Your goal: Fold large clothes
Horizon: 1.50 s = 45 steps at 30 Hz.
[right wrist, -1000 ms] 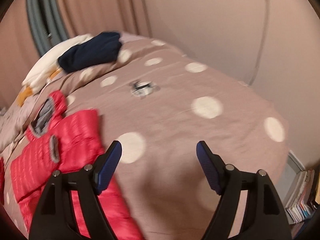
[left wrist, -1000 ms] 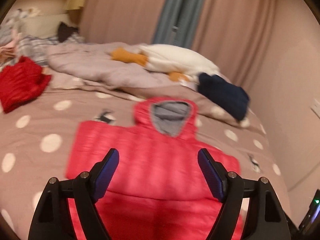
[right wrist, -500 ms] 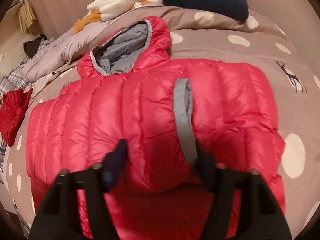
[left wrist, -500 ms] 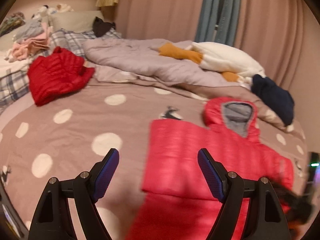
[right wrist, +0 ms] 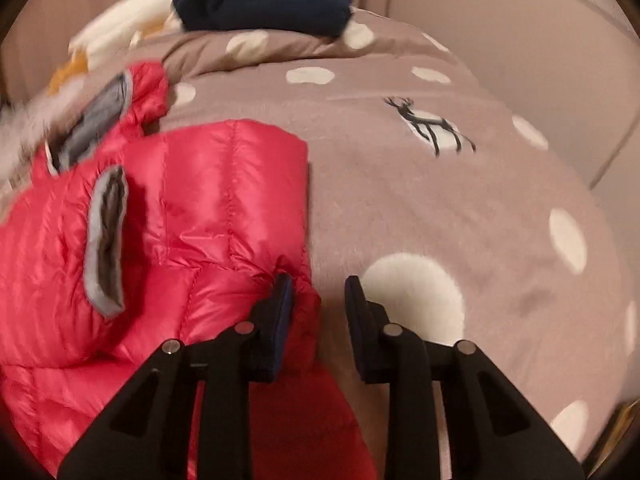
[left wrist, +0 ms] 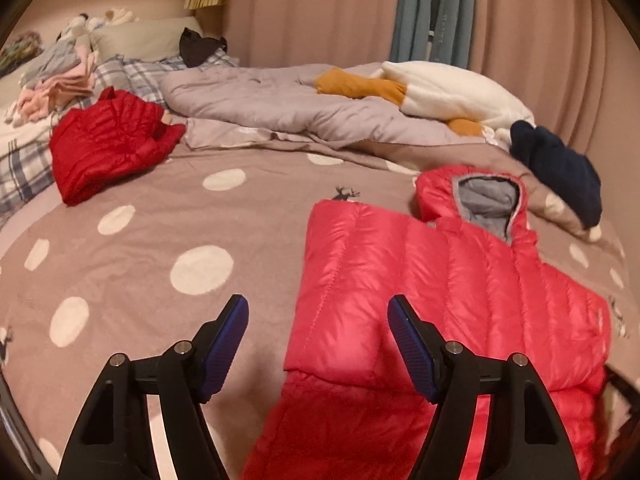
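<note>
A pink-red hooded down jacket [left wrist: 440,296] lies on the dotted brown bed cover [left wrist: 160,240], its sleeves folded across the body, grey-lined hood [left wrist: 486,200] at the far end. My left gripper [left wrist: 318,320] is open and empty, low over the jacket's left edge. In the right wrist view the jacket [right wrist: 180,208] fills the left side, with a grey-trimmed cuff [right wrist: 105,236] on top. My right gripper [right wrist: 318,294] is partly closed around the jacket's right edge; the fabric touches the left finger, with a gap to the right one.
A dark red jacket [left wrist: 108,144] lies at the far left. A grey duvet [left wrist: 280,108], a white and orange plush [left wrist: 440,88] and a folded navy garment [left wrist: 560,176] lie across the back. Folded clothes [left wrist: 56,76] sit on plaid pillows. A wall [right wrist: 560,40] stands at the right.
My left gripper has swung left, so the jacket moved to the right of its view. My right gripper has shifted from over the jacket's middle to its right edge and its jaws have narrowed.
</note>
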Tool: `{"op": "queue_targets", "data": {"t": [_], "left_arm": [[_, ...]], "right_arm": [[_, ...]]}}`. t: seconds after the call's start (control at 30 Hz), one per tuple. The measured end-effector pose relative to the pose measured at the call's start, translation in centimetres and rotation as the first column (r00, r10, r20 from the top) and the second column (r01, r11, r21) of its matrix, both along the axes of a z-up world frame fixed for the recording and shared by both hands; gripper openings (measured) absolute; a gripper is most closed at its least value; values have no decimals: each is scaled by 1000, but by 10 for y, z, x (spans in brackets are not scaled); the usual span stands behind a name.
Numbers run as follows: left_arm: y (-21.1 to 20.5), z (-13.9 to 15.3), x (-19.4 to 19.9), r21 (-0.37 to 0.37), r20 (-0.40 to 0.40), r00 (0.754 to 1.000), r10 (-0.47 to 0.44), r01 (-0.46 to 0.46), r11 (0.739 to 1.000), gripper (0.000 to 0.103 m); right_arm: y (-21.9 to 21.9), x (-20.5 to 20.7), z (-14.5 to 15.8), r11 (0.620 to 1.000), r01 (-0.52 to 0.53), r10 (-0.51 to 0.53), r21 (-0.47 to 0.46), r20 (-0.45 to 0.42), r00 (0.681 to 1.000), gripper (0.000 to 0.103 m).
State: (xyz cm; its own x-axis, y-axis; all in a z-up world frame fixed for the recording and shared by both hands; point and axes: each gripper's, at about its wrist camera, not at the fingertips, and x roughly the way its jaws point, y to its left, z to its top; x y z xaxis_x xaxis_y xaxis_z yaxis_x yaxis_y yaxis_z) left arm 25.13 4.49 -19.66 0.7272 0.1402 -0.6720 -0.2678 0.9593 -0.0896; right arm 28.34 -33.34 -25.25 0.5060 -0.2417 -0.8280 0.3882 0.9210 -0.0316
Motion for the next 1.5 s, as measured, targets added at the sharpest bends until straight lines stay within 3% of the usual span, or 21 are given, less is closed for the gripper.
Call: {"op": "queue_targets", "data": {"t": [0.07, 0.13, 0.17, 0.2, 0.23, 0.27, 0.33, 0.37, 0.4, 0.43, 0.5, 0.63, 0.7, 0.77, 0.87, 0.97, 1.07, 1.2, 1.5], "left_arm": [[2, 6, -1, -5, 30, 1000, 11, -10, 1000, 71], [4, 10, 0, -20, 57, 998, 16, -15, 1000, 71], [5, 11, 2, -19, 59, 998, 23, -22, 1000, 71], [6, 9, 3, -17, 53, 998, 37, -36, 999, 71], [7, 6, 5, -21, 44, 998, 50, -49, 999, 71], [9, 2, 7, -36, 30, 998, 54, -53, 998, 71], [12, -4, 9, -71, 7, 998, 56, -55, 996, 71], [14, -7, 8, -85, -1, 998, 67, -67, 994, 71], [15, -7, 8, -88, -4, 997, 74, -74, 993, 71], [16, -7, 7, -85, -3, 997, 76, -76, 994, 71], [17, -2, 7, -67, 11, 998, 69, -68, 995, 71], [8, 3, 10, -53, 56, 998, 25, -22, 998, 71], [-2, -5, 16, -67, 41, 999, 0, 2, 998, 70], [-20, -25, 24, -40, 12, 999, -32, 32, 999, 68], [-40, -58, 35, 21, -54, 996, -74, 76, 997, 68], [-35, -71, 44, -39, -84, 993, -82, 79, 996, 68], [-30, -74, 44, -76, -78, 993, -85, 80, 994, 69], [-30, -76, 45, -78, -86, 993, -75, 69, 995, 73], [-28, -76, 45, -73, -92, 994, -60, 53, 996, 78]], "right_arm": [[4, 3, 18, 1000, -20, 20, 1, 20, 1000, 32], [16, 0, 45, 997, -69, 66, 17, 105, 992, 37], [22, 1, 55, 996, -86, 82, 26, 143, 986, 56], [30, -3, 63, 993, -109, 99, 44, 183, 978, 88], [40, -3, 69, 986, -149, 128, 79, 226, 966, 100], [50, -5, 69, 977, -187, 157, 102, 250, 955, 100], [67, 4, 55, 949, -280, 243, 145, 232, 942, 90], [78, 11, 37, 938, -307, 279, 162, 174, 944, 68], [85, 20, 16, 931, -317, 304, 183, 99, 948, 35], [87, 25, 1, 928, -313, 309, 202, 53, 950, 30], [75, 20, -4, 931, -282, 264, 233, 105, 959, 16], [44, 12, 23, 975, -185, 167, 122, 141, 976, 14], [27, 12, 26, 983, -159, 145, 95, 137, 980, 15], [27, 5, 13, 984, -158, 146, 88, 128, 981, 21], [43, 3, -11, 985, -172, 173, -22, 125, 977, 31], [53, 7, -19, 980, -173, 182, -97, 103, 978, 33], [42, 7, -21, 983, -174, 179, -55, 109, 978, 34], [24, 6, -25, 984, -167, 156, 66, 151, 976, 36], [29, 4, -27, 983, -168, 155, 73, 158, 975, 38]]}}
